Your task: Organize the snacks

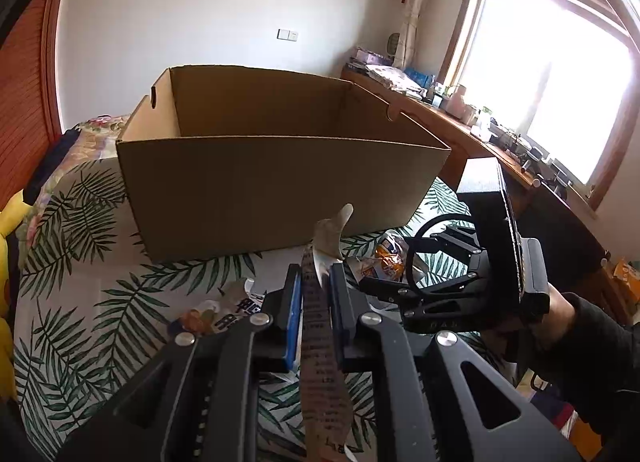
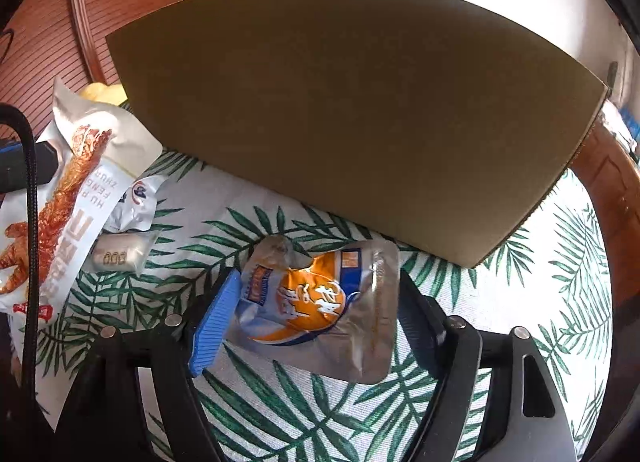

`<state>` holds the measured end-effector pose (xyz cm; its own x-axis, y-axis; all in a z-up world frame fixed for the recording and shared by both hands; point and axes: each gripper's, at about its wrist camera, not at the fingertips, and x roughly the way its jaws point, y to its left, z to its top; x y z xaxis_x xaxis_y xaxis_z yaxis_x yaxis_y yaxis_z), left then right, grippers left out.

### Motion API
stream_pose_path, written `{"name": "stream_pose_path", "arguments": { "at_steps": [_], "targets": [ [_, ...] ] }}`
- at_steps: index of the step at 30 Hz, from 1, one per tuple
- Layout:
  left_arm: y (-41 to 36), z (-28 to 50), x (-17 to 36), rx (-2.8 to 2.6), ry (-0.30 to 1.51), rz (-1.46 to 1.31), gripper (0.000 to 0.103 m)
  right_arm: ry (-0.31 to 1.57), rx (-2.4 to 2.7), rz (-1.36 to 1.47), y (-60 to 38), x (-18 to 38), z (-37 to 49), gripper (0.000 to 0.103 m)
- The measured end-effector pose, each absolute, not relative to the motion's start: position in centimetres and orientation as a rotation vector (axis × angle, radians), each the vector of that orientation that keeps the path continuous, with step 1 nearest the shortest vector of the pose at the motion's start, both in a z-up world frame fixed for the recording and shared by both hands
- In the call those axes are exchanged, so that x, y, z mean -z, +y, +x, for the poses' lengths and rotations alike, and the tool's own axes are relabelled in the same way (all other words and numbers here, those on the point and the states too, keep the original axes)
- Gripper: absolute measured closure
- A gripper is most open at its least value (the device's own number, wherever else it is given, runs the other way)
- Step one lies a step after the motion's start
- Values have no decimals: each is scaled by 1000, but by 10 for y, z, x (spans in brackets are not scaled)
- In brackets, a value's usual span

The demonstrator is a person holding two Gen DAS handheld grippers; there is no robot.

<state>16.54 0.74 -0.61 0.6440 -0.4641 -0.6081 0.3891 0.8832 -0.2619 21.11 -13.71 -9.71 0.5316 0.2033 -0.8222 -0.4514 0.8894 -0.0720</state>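
Left tool (image 1: pixel 316 286) gripping packet (image 1: pixel 320 342) before open box (image 1: pixel 280 190)

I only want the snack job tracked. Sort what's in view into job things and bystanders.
For the job:
- cardboard box
- chicken-feet snack packet, clamped in the left tongs
- orange-and-blue pouch, between the open right tongs
- small clear-wrapped snack

Just lying about:
- yellow plush toy
- cluttered wooden desk
- leaf-print cloth
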Motion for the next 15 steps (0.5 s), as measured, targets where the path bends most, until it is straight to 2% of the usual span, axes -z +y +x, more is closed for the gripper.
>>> {"name": "stream_pose_path", "arguments": {
  "at_steps": [5,9,15],
  "targets": [
    [11,159,5,478,718,-115,94,936,-393,-284,-140,96,209,30],
    [9,157,5,477,721,-118,94,930,-397,-254,-145,88,201,45],
    [9,155,6,471,719,-122,93,918,-408,-201,-156,76,191,59]
  ]
}}
